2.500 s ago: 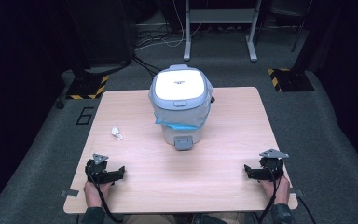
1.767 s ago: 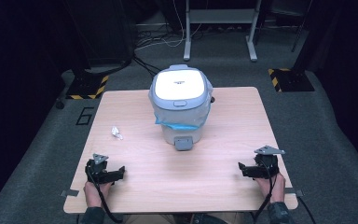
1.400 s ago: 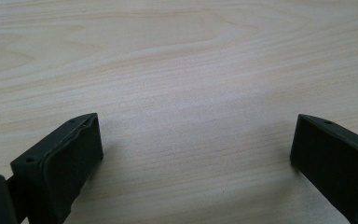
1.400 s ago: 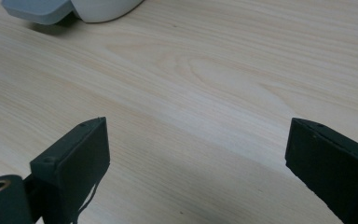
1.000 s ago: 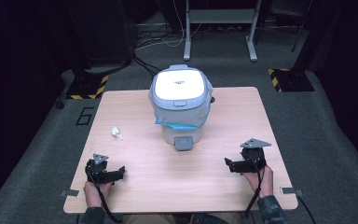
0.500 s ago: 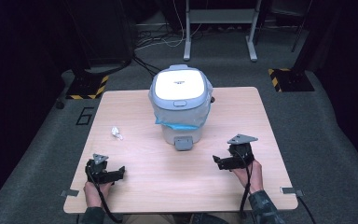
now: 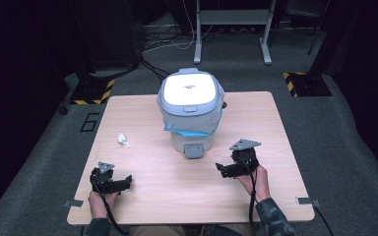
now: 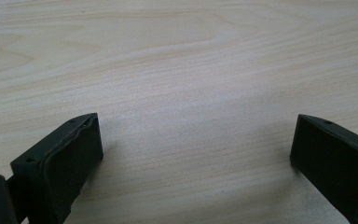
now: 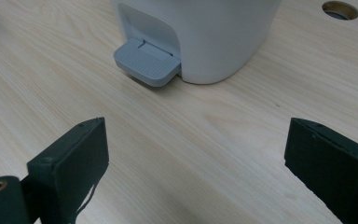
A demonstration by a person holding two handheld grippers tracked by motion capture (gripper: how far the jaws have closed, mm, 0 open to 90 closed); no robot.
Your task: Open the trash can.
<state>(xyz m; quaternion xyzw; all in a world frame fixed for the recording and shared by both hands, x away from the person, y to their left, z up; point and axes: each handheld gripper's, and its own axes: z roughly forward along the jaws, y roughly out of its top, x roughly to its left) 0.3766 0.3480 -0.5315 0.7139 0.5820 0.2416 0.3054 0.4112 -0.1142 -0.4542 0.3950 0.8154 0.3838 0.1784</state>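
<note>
A white and grey lidded bin [image 7: 191, 110] with a blue liner edge stands at the middle back of the wooden table [image 7: 142, 128]. Its grey foot pedal [image 7: 194, 150] juts out at the front, also seen close up as the pedal [image 9: 147, 61] under the white body [image 9: 205, 32]. My right gripper [image 7: 220, 167] is open just right of the pedal, its jaws wide apart over bare wood [image 9: 196, 154]. My left gripper [image 7: 127, 181] rests open near the front left edge, nothing between its jaws [image 8: 191, 154].
A small crumpled white scrap [image 7: 123, 141] lies on the table left of the bin. A round hole [image 9: 338, 9] is cut in the tabletop beyond the bin. Dark floor, cables and a metal stand [image 7: 231, 24] surround the table.
My right gripper has moved from the table's front right corner leftward and forward, close to the bin's pedal. The left gripper has stayed still.
</note>
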